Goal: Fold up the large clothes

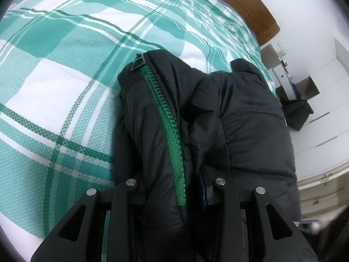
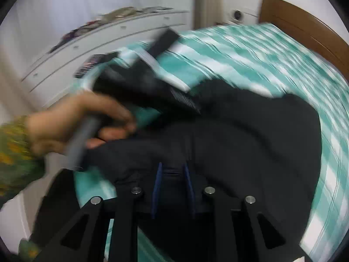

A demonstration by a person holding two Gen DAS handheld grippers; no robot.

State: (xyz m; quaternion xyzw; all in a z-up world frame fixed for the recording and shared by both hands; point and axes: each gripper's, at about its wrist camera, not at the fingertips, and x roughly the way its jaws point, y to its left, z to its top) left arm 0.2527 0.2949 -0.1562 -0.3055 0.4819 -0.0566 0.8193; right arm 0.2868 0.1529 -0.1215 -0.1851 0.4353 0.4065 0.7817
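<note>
A black padded jacket (image 1: 240, 120) with a green zipper (image 1: 168, 118) lies bunched on the green-and-white checked bed cover (image 1: 54, 87). My left gripper (image 1: 174, 187) is shut on a thick fold of it beside the zipper, and the fabric hides the fingertips. In the blurred right wrist view the jacket (image 2: 250, 131) spreads over the bed. My right gripper (image 2: 172, 174) is shut on a fold of black fabric between its blue pads (image 2: 158, 179). A person's hand (image 2: 65, 120) in a green patterned sleeve holds the other gripper's handle at the left.
A brown wooden headboard (image 1: 240, 0) borders the far side of the bed. White drawers (image 2: 109, 35) with clutter on top stand beyond the bed's left edge. White wardrobe doors (image 1: 327, 131) and a dark item on the floor (image 1: 298, 111) are at the right.
</note>
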